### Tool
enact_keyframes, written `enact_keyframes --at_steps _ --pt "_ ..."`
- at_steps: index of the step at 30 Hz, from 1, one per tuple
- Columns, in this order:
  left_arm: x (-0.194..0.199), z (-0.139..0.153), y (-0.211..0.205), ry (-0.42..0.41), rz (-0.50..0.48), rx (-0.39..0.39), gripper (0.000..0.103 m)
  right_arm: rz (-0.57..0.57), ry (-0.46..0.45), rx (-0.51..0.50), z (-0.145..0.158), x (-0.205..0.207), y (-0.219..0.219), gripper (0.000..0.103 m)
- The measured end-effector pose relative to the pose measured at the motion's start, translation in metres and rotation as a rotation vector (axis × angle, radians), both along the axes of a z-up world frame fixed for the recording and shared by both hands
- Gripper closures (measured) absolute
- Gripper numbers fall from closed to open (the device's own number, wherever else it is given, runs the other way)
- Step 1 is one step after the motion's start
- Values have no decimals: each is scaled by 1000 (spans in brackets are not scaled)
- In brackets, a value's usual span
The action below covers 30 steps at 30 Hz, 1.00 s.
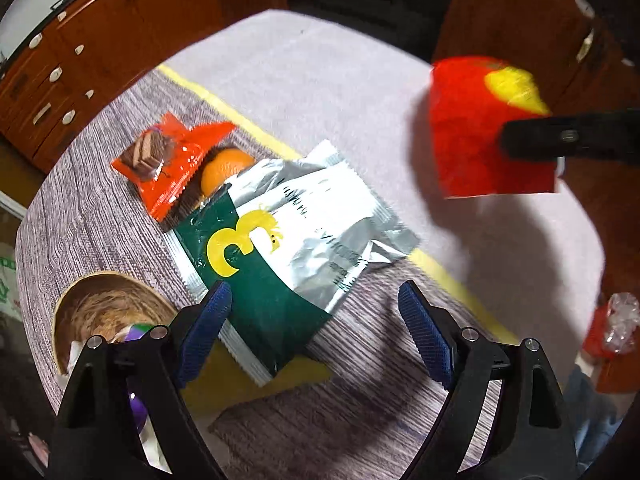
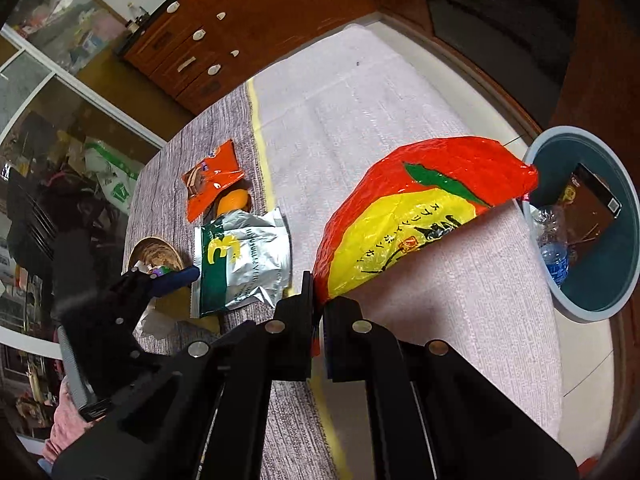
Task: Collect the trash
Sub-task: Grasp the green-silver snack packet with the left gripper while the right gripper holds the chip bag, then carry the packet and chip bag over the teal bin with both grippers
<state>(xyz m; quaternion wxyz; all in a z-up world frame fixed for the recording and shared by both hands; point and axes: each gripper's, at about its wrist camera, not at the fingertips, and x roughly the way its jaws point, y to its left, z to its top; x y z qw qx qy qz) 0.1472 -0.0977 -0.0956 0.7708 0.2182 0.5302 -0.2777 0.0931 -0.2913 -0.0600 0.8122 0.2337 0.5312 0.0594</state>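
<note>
My right gripper [image 2: 319, 300] is shut on a red and yellow snack bag [image 2: 416, 216] and holds it in the air above the table, toward the teal trash bin [image 2: 624, 216] on the floor at the right. The bag also shows in the left wrist view [image 1: 480, 128]. My left gripper [image 1: 314, 312] is open just above a silver and green pouch [image 1: 288, 236] with a yellow 3. An orange wafer wrapper [image 1: 168, 160] lies beyond it, partly over an orange fruit [image 1: 224, 168].
A wooden bowl [image 1: 100, 308] with scraps sits at the left of the table, near my left finger. The bin holds a plastic bottle [image 2: 554, 240] and a brown packet. Wooden cabinets [image 2: 224, 40] stand behind the table. The tablecloth [image 2: 360, 120] has a yellow stripe.
</note>
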Motion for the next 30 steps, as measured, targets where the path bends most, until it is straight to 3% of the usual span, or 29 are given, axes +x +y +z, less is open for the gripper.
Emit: enact_keyframes --at_steps 5,6,8,9,10,13,17,30 --pt "11 -10 2 7 25 22 18 3 0 26 -6 -1 -11 99" --pt "12 -11 2 4 24 18 22 1 0 30 -6 -1 -12 99" --pt "12 -7 0 4 18 -7 43 -5 0 39 -8 -1 -17 99" --pt "10 -4 -1 5 10 -12 64 -9 0 44 -9 -2 -19 99" --pt "10 -2 -3 6 9 -14 75 -12 0 46 -9 -3 -21 99" --pt "7 8 -8 -19 28 -24 83 -26 -3 53 -9 -7 -28 99" --pt "-1 33 -15 -40 43 -77 88 -44 -16 62 -6 -15 -38 99" --pt "-32 86 -77 -88 -27 -166 88 -118 -105 75 24 -52 -88 99"
